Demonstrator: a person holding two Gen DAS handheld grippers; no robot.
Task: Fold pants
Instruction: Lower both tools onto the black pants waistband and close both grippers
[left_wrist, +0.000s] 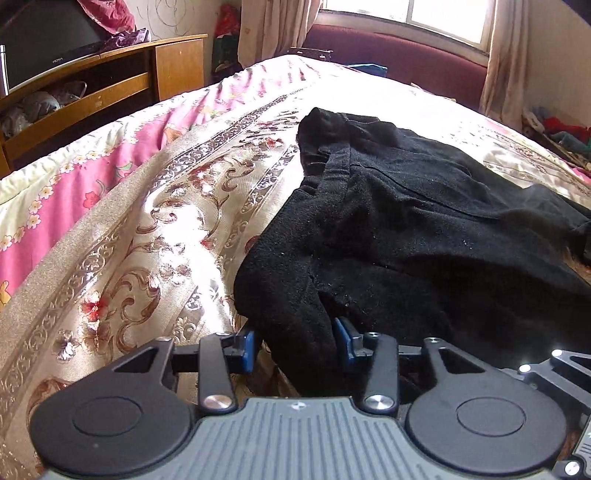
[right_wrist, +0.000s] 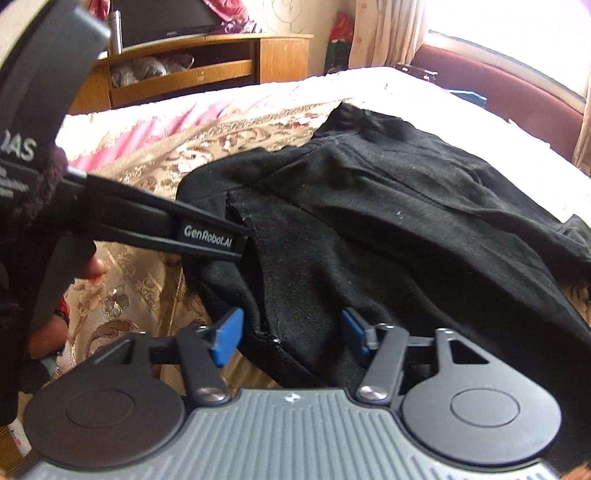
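Observation:
Black pants (left_wrist: 406, 221) lie bunched and partly folded on a floral bedspread (left_wrist: 147, 221), waistband toward the far end. My left gripper (left_wrist: 295, 347) is open, its blue pads on either side of a near fold of the black fabric. My right gripper (right_wrist: 291, 336) is also open, its blue pads straddling a near edge of the pants (right_wrist: 369, 206). The left gripper's body shows in the right wrist view (right_wrist: 207, 236), touching the pants' left edge.
A wooden TV cabinet (left_wrist: 110, 81) with a television stands left of the bed. A dark red sofa (left_wrist: 406, 55) sits under a bright window beyond the bed. Curtains hang at both sides. Clothes lie piled at far right (left_wrist: 561, 133).

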